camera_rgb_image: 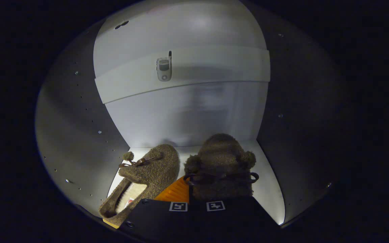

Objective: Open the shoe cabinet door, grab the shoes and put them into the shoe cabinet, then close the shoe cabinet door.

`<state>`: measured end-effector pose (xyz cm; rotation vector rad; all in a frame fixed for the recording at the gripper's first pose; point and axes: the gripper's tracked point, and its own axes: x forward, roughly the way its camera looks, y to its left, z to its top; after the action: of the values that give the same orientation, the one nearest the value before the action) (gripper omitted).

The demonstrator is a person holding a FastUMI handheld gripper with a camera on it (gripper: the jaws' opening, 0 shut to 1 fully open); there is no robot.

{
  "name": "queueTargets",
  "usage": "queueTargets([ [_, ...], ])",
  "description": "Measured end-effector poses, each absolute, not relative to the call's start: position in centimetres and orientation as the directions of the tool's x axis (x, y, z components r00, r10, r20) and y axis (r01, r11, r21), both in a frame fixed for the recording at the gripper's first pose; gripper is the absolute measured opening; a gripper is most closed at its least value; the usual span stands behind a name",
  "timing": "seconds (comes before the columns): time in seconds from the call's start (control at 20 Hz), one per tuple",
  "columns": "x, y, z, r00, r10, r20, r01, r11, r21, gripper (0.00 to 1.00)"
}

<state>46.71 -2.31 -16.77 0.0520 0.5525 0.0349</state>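
Inside the shoe cabinet (79, 111), the gripper (197, 206) grasps the right fuzzy slipper (219, 168) at its heel, on the bottom shelf (268, 189). The left slipper (147, 175) lies just beside it, touching the left wall. A flip phone (164, 68) rests on the upper shelf (214, 64); open room remains right of the held slipper.

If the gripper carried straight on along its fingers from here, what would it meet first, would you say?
The gripper holds the right fuzzy slipper; that slipper's toe would probably reach the cabinet's back wall first, though depth is unclear.
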Motion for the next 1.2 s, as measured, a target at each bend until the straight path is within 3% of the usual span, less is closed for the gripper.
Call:
queueTargets([
  [0.1, 46.6, -2.1, -17.4, 0.843, 0.050, -0.535, -0.031, 0.999, 0.043, 0.06],
  [0.4, 43.9, -2.4, -14.9, 0.883, 0.021, -0.469, -0.016, 1.000, 0.014, 0.42],
  [0.5, 42.5, -2.2, -13.6, 0.904, 0.030, -0.427, -0.009, 0.999, 0.051, 0.68],
  [0.6, 40.8, -2.0, -12.6, 0.915, 0.035, -0.402, -0.011, 0.998, 0.060, 0.74],
  [0.75, 38.0, -1.0, -9.8, 0.942, 0.047, -0.333, -0.034, 0.998, 0.044, 0.96],
  [0.9, 33.4, 0.4, -5.4, 0.973, 0.066, -0.222, -0.061, 0.998, 0.029, 1.00],
  [1.2, 21.3, 3.1, 1.0, 0.994, 0.102, -0.038, -0.101, 0.994, 0.027, 0.98],
])
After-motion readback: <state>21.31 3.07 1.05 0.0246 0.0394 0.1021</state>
